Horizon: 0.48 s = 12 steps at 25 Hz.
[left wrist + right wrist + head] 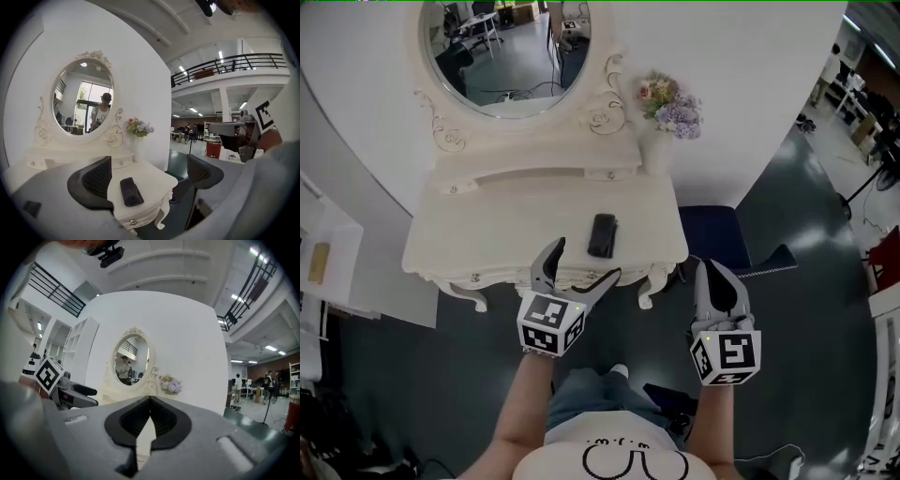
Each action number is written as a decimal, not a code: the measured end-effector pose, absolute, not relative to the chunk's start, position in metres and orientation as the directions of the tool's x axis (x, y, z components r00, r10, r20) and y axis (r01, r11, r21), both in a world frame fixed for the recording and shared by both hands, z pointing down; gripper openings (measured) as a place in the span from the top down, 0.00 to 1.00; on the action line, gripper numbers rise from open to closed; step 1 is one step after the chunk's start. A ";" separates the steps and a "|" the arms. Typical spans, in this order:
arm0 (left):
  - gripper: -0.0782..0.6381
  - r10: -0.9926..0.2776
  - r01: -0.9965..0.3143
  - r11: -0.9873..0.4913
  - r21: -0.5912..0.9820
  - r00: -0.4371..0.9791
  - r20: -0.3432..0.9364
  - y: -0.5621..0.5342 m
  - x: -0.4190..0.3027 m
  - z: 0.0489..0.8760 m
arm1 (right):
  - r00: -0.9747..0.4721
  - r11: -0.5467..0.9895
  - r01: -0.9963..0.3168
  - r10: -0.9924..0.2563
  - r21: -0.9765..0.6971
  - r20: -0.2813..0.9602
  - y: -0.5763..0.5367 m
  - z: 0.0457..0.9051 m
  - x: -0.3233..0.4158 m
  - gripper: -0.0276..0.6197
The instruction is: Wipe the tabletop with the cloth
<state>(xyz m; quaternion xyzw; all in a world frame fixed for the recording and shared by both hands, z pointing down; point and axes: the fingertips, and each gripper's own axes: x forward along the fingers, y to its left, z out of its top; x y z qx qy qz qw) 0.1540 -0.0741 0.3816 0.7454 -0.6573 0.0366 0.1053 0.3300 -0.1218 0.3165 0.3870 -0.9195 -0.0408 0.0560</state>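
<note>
A dark folded cloth (602, 234) lies on the right half of the cream dressing table (506, 230), near its front edge. My left gripper (584, 262) hovers open over that front edge, just short of the cloth and slightly left of it. In the left gripper view the cloth (131, 191) sits on the tabletop (157, 183) between the wide-apart jaws of the left gripper (149, 171), nothing held. My right gripper (713, 269) is shut and empty, off the table's right corner above the floor. In its own view the right gripper (150, 400) points toward the mirror.
An oval mirror (506, 47) rises at the table's back, with a flower vase (668, 111) at the back right corner. A dark blue seat (712, 234) stands right of the table. White shelving (328, 258) is at the left. The person's legs are below.
</note>
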 end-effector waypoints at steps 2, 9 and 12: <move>0.23 -0.962 -0.988 -0.109 0.111 0.133 0.239 -0.089 0.160 0.397 | -0.697 0.702 -0.704 -0.712 0.107 0.089 -0.133 0.326 0.333 0.96; 0.38 -0.901 -0.994 -0.086 0.073 0.108 0.419 -0.137 0.165 0.458 | -0.685 0.700 -0.712 -0.711 0.059 0.161 -0.169 0.364 0.342 0.96; 0.39 -0.856 -0.995 -0.084 0.055 0.100 0.508 -0.156 0.163 0.489 | -0.678 0.696 -0.717 -0.708 0.038 0.197 -0.186 0.378 0.341 0.96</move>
